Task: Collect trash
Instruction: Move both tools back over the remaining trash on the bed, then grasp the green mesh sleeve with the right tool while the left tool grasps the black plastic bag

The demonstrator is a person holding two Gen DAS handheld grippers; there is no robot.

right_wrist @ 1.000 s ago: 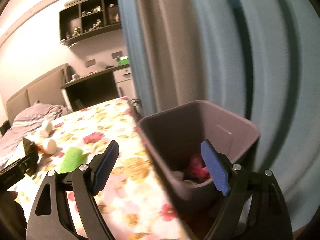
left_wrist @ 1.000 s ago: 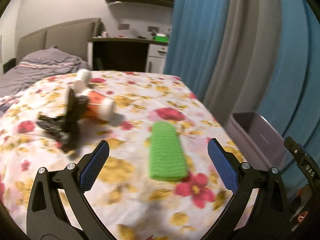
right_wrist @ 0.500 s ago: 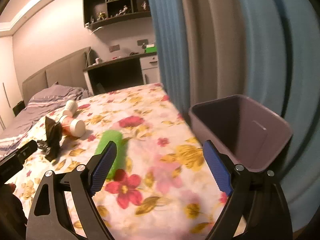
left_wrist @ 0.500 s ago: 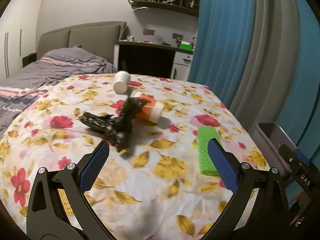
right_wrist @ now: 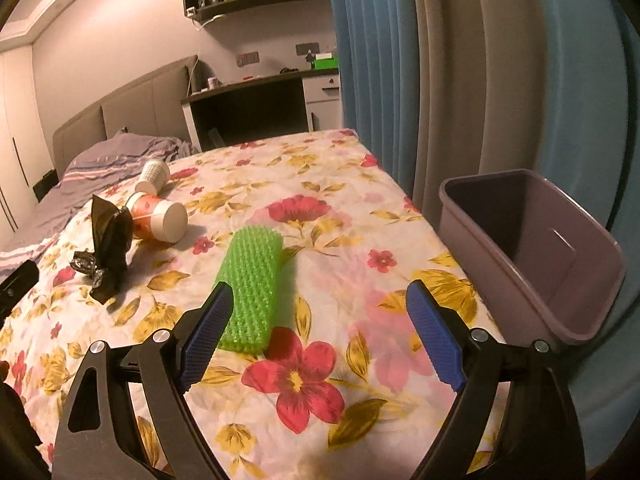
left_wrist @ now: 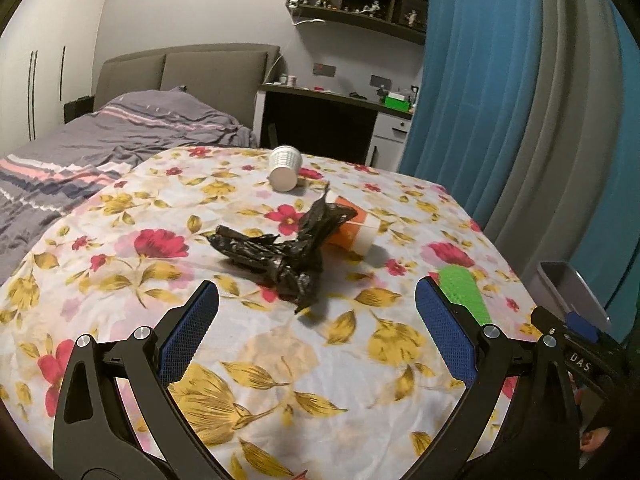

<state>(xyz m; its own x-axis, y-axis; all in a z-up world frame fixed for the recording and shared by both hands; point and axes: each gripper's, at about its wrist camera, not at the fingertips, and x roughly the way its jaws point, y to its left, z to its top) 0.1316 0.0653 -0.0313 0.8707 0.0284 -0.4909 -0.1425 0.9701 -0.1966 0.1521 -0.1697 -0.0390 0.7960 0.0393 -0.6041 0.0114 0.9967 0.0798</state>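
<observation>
A crumpled black plastic bag (left_wrist: 280,250) lies on the floral tablecloth (left_wrist: 120,264), just ahead of my left gripper (left_wrist: 316,322), which is open and empty. Behind the bag rest an orange paper cup (left_wrist: 354,230) on its side and a white cup (left_wrist: 284,168) farther back. A green bumpy foam wrap (right_wrist: 252,284) lies in front of my right gripper (right_wrist: 318,336), beside its left finger; that gripper is open with nothing between its pads. The purple bin (right_wrist: 536,252) stands off the table's right edge. The same bag (right_wrist: 106,252), orange cup (right_wrist: 158,216) and white cup (right_wrist: 152,174) appear in the right wrist view.
Blue and grey curtains (right_wrist: 440,60) hang behind the bin. A bed with grey bedding (left_wrist: 120,132) sits left of the table, and a dark desk (left_wrist: 320,120) stands beyond it. The right gripper's body (left_wrist: 576,354) shows at the left wrist view's lower right.
Both views have swung left, away from the bin and onto the tabletop. The black bag now sits centred ahead of the left gripper, and the green wrap lies by the right gripper's left finger.
</observation>
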